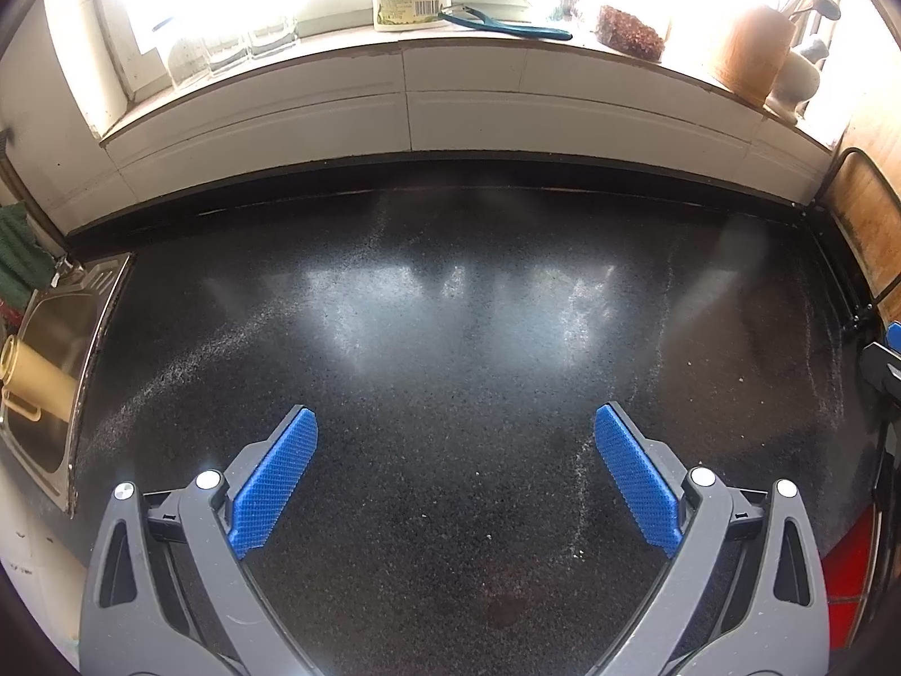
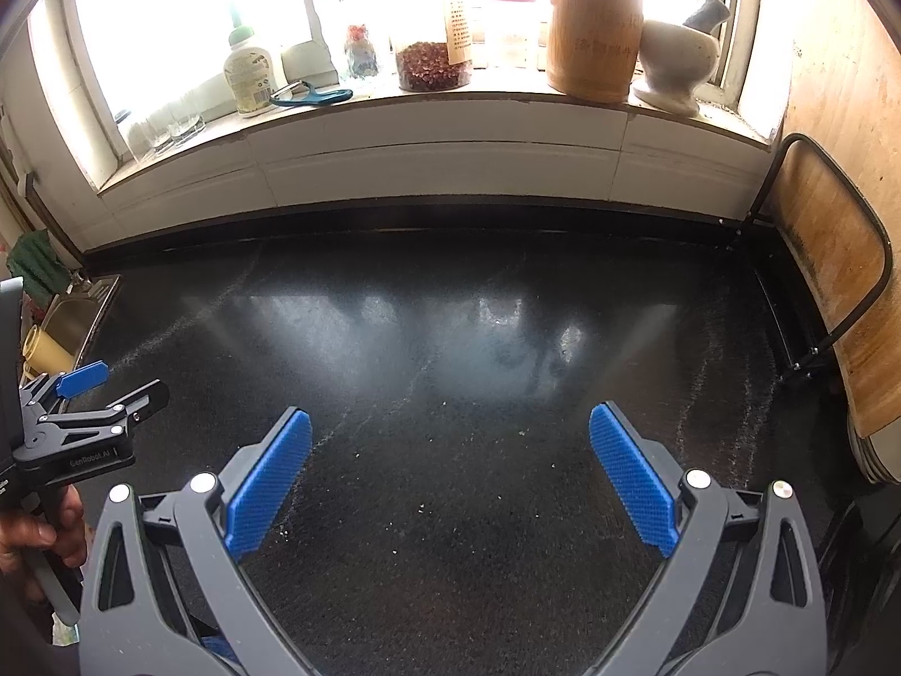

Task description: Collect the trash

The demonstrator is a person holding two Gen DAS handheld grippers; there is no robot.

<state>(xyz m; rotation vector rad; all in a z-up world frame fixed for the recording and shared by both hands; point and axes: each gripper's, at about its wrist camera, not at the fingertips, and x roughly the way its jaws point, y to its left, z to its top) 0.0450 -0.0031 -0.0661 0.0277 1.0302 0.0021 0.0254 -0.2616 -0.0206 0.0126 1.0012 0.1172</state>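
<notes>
While daylight floods through the window, a dark speckled worktop (image 1: 450,310) stretches below two grippers held over it, its gloss catching pale reflections and faint whitish streaks. Along its far edge runs a white tiled windowsill (image 2: 439,129), and a wooden cutting board (image 2: 828,304) leans in a metal rack at the right. At the far left sits a steel sink (image 1: 50,360) with a cream-coloured cup (image 1: 36,374) in it. On the sill stand a wooden utensil holder (image 2: 594,36), a white mortar with pestle (image 2: 678,59), a jar of dried red chillies (image 2: 432,65), a plastic bottle (image 2: 253,76) and a blue-handled peeler (image 2: 315,96). The left gripper (image 1: 455,479) hangs with its blue pads spread wide and nothing between them; the right gripper (image 2: 450,479) is likewise wide apart and empty. A hand (image 2: 39,529) grips the left tool's handle at the edge of the right wrist view. The only trash to be seen is a scatter of tiny pale crumbs (image 2: 445,498) lying on the worktop between and just ahead of the right gripper's pads.
</notes>
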